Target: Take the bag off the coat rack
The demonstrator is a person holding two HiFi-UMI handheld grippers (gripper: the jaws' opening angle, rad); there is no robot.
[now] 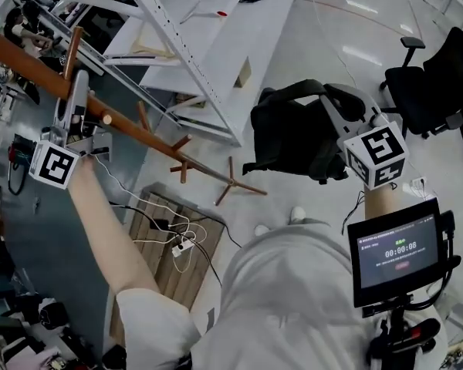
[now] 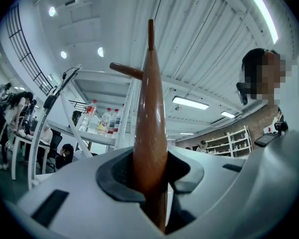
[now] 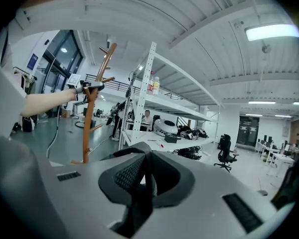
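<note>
Bag [image 1: 293, 137] is hanging in the centre-right of the head view, a black pack dangling under the right gripper [image 1: 333, 106]. That gripper is clenching the bag's top strap [image 1: 316, 89]. In the right gripper view the pads are pressing together on a thin dark strip, so that grip looks solid.

Over at the upper left, the left gripper [image 1: 75, 91] is clamping the brown pole of the coat rack [image 1: 31, 64]. The left gripper view is showing the wood wedged between the pads, with a peg [image 2: 125, 70] sticking out higher up.

Here is the relation that matters. The rack's long axis is running from the upper left corner down toward the middle of the frame, ending in its splayed feet [image 1: 228, 179]. The bag is sitting to the right of that line, and no peg is showing inside the strap. In the right gripper view the rack is standing well off to the left, apart from the jaws.

So the bag is looking free of the rack, and the right hand is the one carrying it. The coming move is likely drawing the bag further right and away while the left hand is steadying the pole.
</note>
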